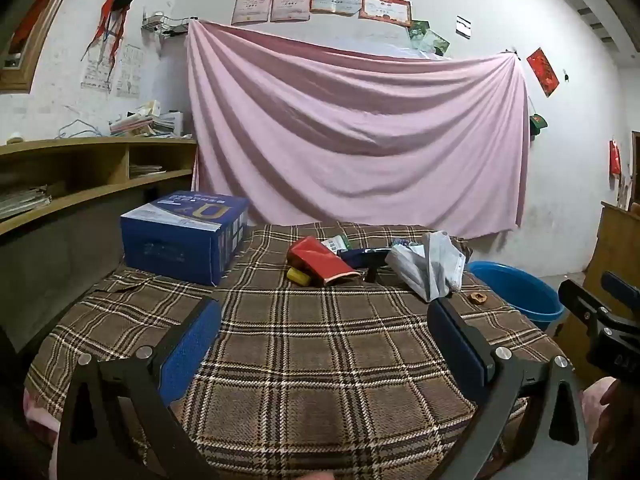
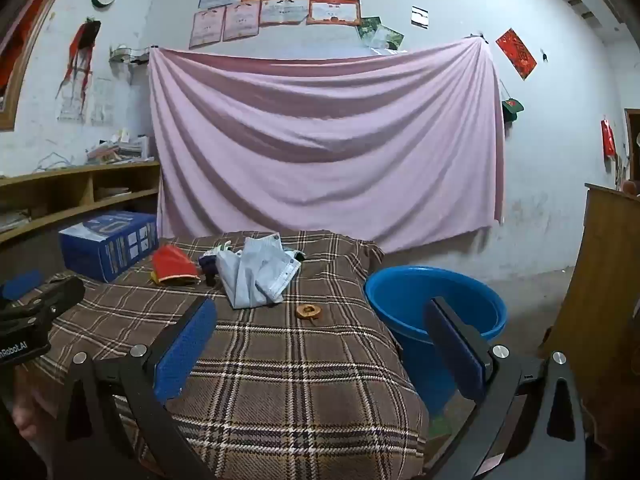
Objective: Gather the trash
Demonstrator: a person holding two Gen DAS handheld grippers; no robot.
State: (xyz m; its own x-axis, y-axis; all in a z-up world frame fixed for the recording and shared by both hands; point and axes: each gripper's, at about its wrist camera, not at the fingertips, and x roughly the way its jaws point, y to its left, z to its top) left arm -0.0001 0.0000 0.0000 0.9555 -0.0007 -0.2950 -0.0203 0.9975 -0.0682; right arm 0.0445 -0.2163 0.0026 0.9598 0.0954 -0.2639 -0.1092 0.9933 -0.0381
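Both tongs stand wide apart and empty: the left gripper (image 1: pixel 324 344) and right gripper (image 2: pixel 320 344) hover over bare plaid cloth (image 2: pixel 280 380). Trash lies at twelve o'clock: red wrapper (image 1: pixel 320 260), crumpled paper (image 2: pixel 256 276). Blue basin (image 2: pixel 436 300) sits off the cloth's edge at two o'clock.

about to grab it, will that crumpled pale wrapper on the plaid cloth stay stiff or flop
The pale wrapper is creased and folded over itself, so it probably flops and crushes in a grip. It looks thin, so likely light and easy to drag on the plaid cloth. Loose flaps may slip out.
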